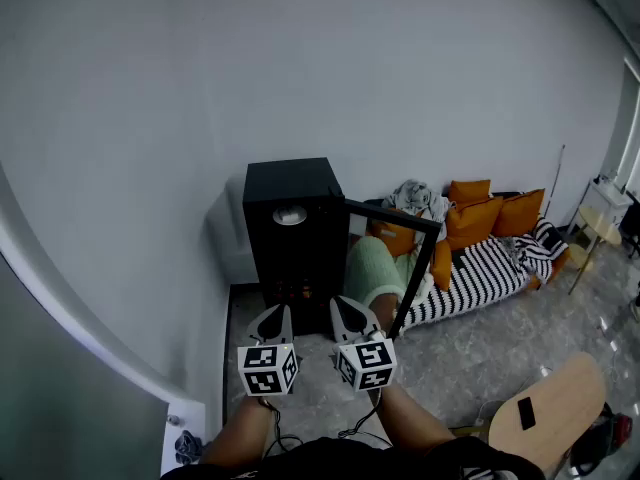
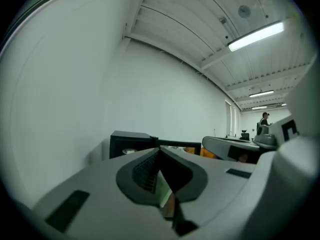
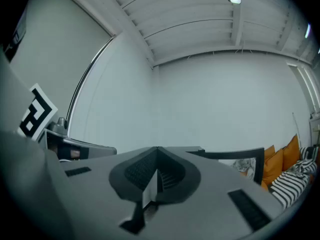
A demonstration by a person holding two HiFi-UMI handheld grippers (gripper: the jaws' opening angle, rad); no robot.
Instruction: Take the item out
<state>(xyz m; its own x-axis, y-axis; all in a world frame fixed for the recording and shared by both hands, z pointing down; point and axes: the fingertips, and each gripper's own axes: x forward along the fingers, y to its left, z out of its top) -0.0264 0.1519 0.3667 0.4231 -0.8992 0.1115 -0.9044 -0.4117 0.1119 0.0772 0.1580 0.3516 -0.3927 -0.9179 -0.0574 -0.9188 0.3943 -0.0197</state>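
A black cabinet (image 1: 292, 228) stands on the floor against the white wall, its glass door (image 1: 395, 258) swung open to the right. A pale round shape (image 1: 290, 214) shows high in its dark front, and something small and orange glints low down (image 1: 290, 290); what they are I cannot tell. My left gripper (image 1: 270, 320) and right gripper (image 1: 350, 316) hang side by side just short of the cabinet, both shut and holding nothing. In the left gripper view the shut left gripper (image 2: 159, 150) points at the cabinet (image 2: 131, 140). In the right gripper view the shut right gripper (image 3: 157, 161) points at the door frame (image 3: 240, 156).
A sofa with a striped cover (image 1: 480, 273) and orange cushions (image 1: 485, 213) stands right of the cabinet. A pale green cushion (image 1: 375, 273) sits behind the open door. A round wooden tabletop (image 1: 550, 413) is at the lower right. A person (image 2: 263, 119) stands far off.
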